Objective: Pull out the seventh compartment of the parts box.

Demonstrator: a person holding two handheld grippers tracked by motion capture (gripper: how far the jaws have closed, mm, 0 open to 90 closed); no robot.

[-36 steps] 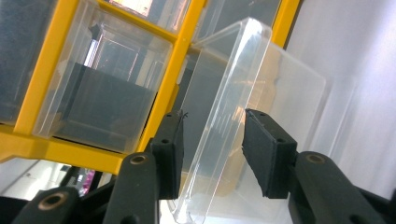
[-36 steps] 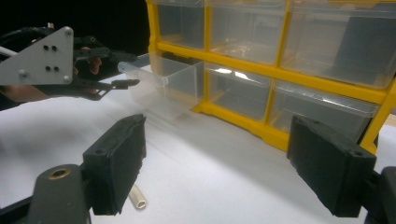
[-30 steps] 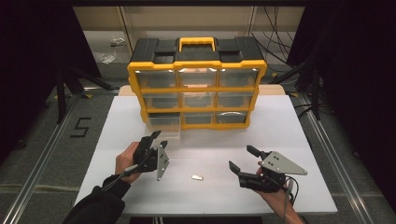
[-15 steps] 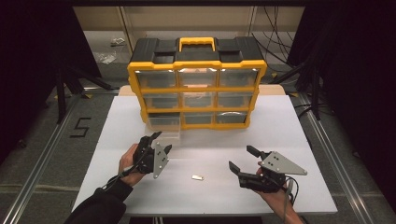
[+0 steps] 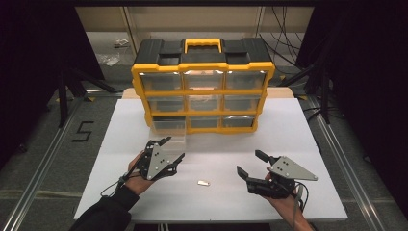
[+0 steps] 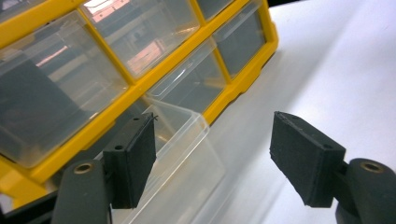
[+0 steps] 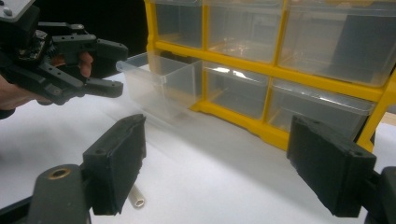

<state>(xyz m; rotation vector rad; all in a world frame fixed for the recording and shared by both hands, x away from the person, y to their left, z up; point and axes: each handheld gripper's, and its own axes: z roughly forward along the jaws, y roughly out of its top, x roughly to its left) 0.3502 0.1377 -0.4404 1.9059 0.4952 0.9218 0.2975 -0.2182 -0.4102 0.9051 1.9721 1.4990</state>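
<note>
- The clear plastic drawer (image 5: 169, 131) is pulled partway out of the bottom-left slot of the yellow and black plastic drawer cabinet (image 5: 203, 86), its front end resting over the white table top (image 5: 288, 144).
- In the left gripper view this drawer (image 6: 187, 154) lies just ahead of the jaws, its near corner between the two black pads, and neither pad presses on it.
- The left gripper (image 5: 167, 149) hovers just in front of the drawer, held in the person's left hand (image 5: 136, 173); its jaws have just been opening and stand released, with nothing clamped.
- From the right gripper view, the left gripper (image 7: 109, 67) sits beside the drawer's (image 7: 159, 84) outer front corner, close but apart.
- A small pale tube-like piece (image 5: 204, 183) lies on the table between the two grippers, near the front edge; it also shows low beside the left-hand jaw in the right gripper view (image 7: 137, 196).
- The right gripper (image 5: 251, 165) rests low over the table at the right, well apart from the cabinet, jaws spread wide and empty.
- The cabinet stands at the back of the table, black carry handle block on top, three rows of clear drawers.
</note>
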